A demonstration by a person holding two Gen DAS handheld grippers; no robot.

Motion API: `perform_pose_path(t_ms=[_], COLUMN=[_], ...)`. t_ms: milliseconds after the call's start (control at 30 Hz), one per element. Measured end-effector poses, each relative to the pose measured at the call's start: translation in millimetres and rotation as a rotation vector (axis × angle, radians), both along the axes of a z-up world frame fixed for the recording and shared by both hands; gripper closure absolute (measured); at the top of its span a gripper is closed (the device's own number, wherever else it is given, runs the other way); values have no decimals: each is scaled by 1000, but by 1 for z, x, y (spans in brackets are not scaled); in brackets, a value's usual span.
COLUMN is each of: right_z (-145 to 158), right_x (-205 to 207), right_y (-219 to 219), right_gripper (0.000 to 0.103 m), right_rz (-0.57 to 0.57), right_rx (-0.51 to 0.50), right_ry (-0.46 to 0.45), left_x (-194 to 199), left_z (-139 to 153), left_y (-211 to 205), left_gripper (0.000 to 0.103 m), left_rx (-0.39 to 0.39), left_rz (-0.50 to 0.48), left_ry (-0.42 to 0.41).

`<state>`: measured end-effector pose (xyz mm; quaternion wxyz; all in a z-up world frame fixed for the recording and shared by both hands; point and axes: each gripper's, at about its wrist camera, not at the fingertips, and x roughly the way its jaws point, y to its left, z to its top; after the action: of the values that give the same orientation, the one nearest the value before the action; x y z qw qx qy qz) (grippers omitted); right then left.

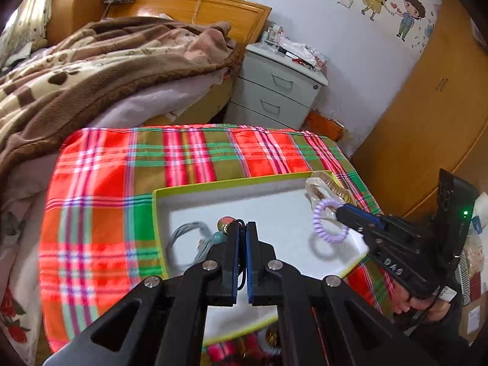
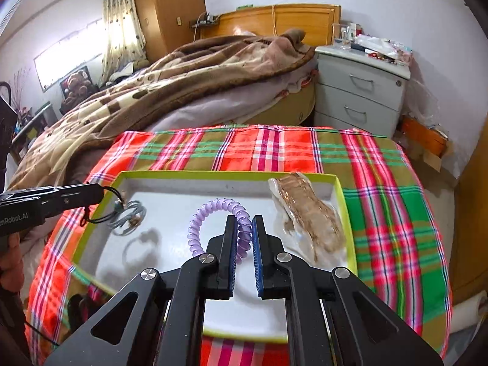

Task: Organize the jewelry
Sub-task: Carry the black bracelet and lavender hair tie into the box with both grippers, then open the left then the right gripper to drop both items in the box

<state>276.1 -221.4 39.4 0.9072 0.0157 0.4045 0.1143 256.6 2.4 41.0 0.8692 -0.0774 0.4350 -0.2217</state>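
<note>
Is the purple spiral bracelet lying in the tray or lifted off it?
Lifted. The purple spiral bracelet hangs pinched in the right gripper above the tray, casting a separate ring shadow on the floor below.

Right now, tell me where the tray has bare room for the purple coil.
Bare white floor lies mid-tray, between the grey cord bracelet at the left wall and the bagged gold chain at the right wall. The purple coil hangs there in the right hand-held gripper. Both side walls are crowded.

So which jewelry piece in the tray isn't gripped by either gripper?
The gold chain in its clear packet, lying at the tray's right end; the others are both gripped.
</note>
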Motion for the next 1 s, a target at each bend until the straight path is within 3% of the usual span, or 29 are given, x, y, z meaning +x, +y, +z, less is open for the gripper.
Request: perform_pose_path(t_ms=[367, 1000], right_z=[-18, -33], right_x=[33, 47], right_y=[11, 19], right_gripper=[93, 93], right_rz=[26, 32], right_rx=[7, -41], right_ry=[65, 123], left_x=[43, 52], left_z=[-23, -53], left_y=[-14, -19], left_gripper=[99, 98], left_rx=[-26, 8], left_rz=[-27, -15], left_ry=[68, 154])
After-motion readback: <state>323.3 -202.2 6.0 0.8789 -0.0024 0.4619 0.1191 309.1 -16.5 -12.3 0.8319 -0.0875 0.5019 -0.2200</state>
